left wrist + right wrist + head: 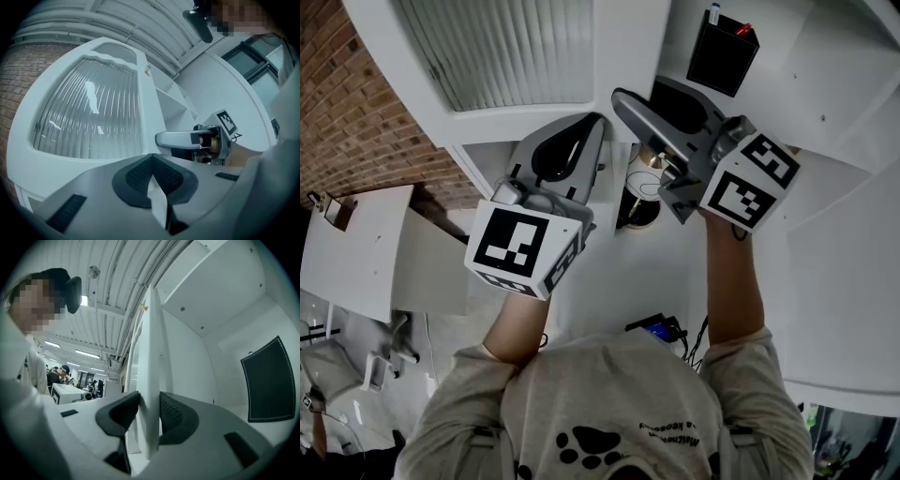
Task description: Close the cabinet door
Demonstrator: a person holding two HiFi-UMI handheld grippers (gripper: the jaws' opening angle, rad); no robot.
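The white cabinet door (502, 47) with a ribbed glass pane stands ajar, swung out from the white cabinet (825, 66). In the right gripper view its free edge (150, 380) runs upright between the two dark pads of my right gripper (149, 406), which lie close on either side of it without clearly squeezing. From the head view the right gripper (637, 98) reaches up to that edge. My left gripper (591, 127) hangs just left of it, below the door's lower rail, fingertips together and holding nothing. The left gripper view looks over the left gripper (151, 159) at the pane (89, 117) and the right gripper (161, 139).
A black pouch (722, 52) (269, 380) leans inside the cabinet. A brick wall (347, 94) lies to the left, with a white table (356, 244) below it. A round glass item (642, 187) sits under the grippers. A person (54, 376) stands far off.
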